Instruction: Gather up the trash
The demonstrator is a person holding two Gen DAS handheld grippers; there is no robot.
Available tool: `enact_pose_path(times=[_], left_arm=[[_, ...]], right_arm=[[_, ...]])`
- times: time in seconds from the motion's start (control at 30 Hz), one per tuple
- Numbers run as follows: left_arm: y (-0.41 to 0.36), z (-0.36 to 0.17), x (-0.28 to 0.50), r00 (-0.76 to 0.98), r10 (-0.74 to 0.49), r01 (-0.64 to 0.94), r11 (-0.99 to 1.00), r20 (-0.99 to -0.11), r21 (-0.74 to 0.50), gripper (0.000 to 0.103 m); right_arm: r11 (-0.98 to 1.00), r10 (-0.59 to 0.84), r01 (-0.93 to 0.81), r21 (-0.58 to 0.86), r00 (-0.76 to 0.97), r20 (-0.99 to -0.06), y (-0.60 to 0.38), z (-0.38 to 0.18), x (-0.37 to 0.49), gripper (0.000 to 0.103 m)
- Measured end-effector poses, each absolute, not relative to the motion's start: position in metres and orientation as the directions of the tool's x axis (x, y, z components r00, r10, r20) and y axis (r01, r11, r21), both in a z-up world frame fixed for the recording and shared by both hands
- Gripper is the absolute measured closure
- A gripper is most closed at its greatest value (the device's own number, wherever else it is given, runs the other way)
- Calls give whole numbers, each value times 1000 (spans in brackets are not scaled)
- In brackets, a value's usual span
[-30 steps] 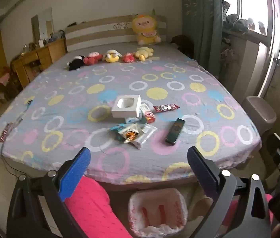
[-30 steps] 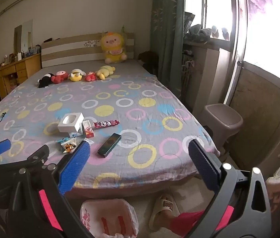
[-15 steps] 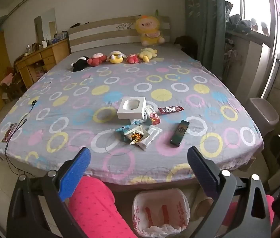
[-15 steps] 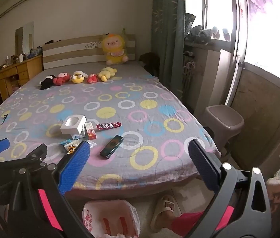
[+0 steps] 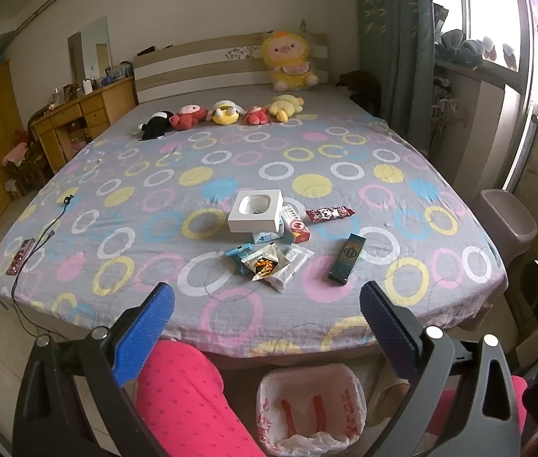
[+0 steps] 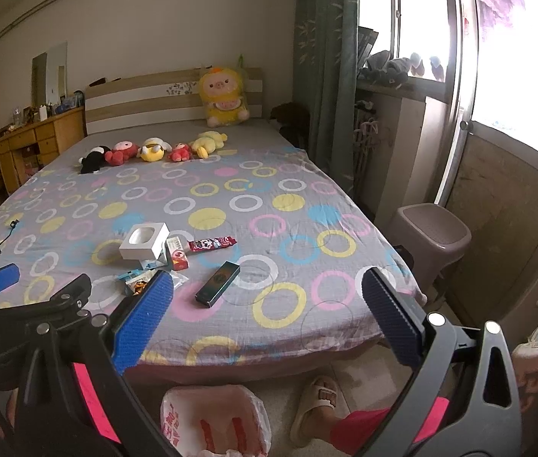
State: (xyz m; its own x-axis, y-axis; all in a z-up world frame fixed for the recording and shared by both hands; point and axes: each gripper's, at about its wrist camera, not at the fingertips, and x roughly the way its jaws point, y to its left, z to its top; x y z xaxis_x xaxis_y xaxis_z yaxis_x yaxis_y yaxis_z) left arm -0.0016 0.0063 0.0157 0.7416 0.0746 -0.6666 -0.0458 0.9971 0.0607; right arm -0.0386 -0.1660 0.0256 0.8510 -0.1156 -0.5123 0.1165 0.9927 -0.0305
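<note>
Wide bed under a grey sheet printed with coloured rings (image 5: pixel 154 175); the litter sits bunched near its foot edge, within reach of someone standing there. Small bin lined with a red-and-white plastic bag (image 5: pixel 310 407) stands on the floor just below that edge, probably placed for short drops. Trash cluster: white square box with a round cut-out (image 5: pixel 255 211), long dark flat box (image 5: pixel 347 257) lying apart to the right, red snack bar wrapper (image 5: pixel 329 213), crumpled clear and foil wrappers (image 5: pixel 269 264). Left gripper (image 5: pixel 265 306) hangs released, empty, short of the bed. Right gripper (image 6: pixel 267 293) likewise spread wide, holding nothing; nothing collected yet, by the look of it.
</note>
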Motion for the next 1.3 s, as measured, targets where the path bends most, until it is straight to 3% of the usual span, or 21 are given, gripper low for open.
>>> enact_pose_path(times=[1.3], left_arm=[[5,26,-7,748,65,-43,998,-661,50,7]], right_arm=[[994,-107,103,-36,862,-495,-157,36,-44,6]])
